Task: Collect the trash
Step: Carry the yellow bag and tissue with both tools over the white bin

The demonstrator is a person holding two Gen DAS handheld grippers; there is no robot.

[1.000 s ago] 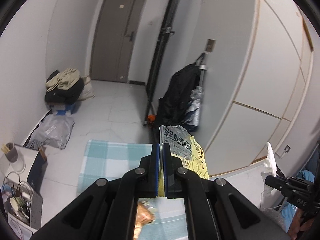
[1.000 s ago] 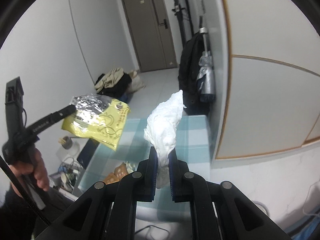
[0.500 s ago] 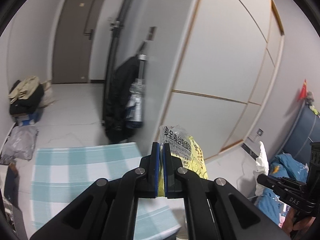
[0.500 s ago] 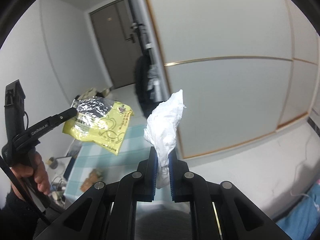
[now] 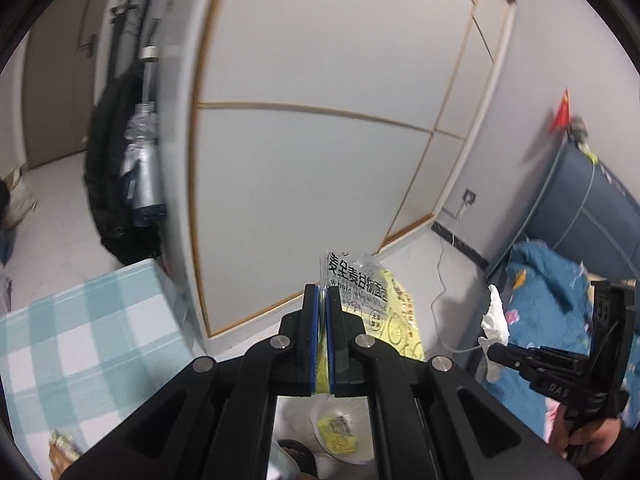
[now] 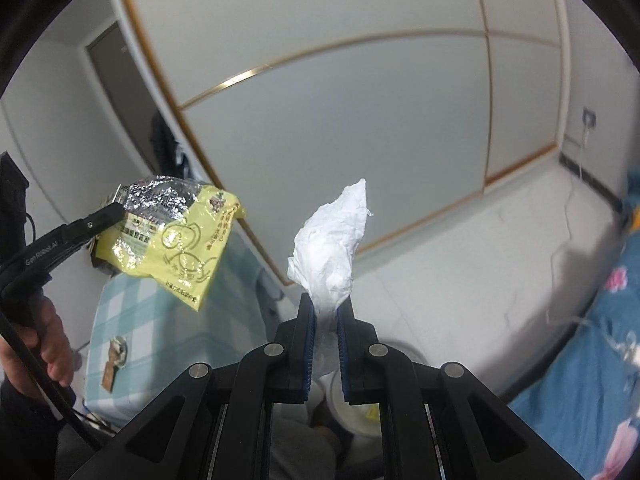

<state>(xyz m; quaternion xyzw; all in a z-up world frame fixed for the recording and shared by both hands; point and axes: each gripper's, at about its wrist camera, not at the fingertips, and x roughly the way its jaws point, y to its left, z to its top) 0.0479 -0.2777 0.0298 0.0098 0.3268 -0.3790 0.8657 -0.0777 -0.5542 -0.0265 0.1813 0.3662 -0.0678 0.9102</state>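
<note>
Left wrist: left hand-held gripper [image 5: 322,300] pinches yellow wrapper [image 5: 384,304] above white bin [image 5: 340,432].

Ahead of me stands a big white wardrobe [image 5: 320,152] with thin gold trim lines. At its left end a black jacket [image 5: 108,184] hangs beside a folded silver umbrella [image 5: 142,168]. Below lies a checked blue-and-white cloth [image 5: 80,328]. To my right is a bed with a blue flowered blanket [image 5: 552,304], and a white cable [image 5: 444,292] trails across the pale floor [image 6: 460,264].
</note>
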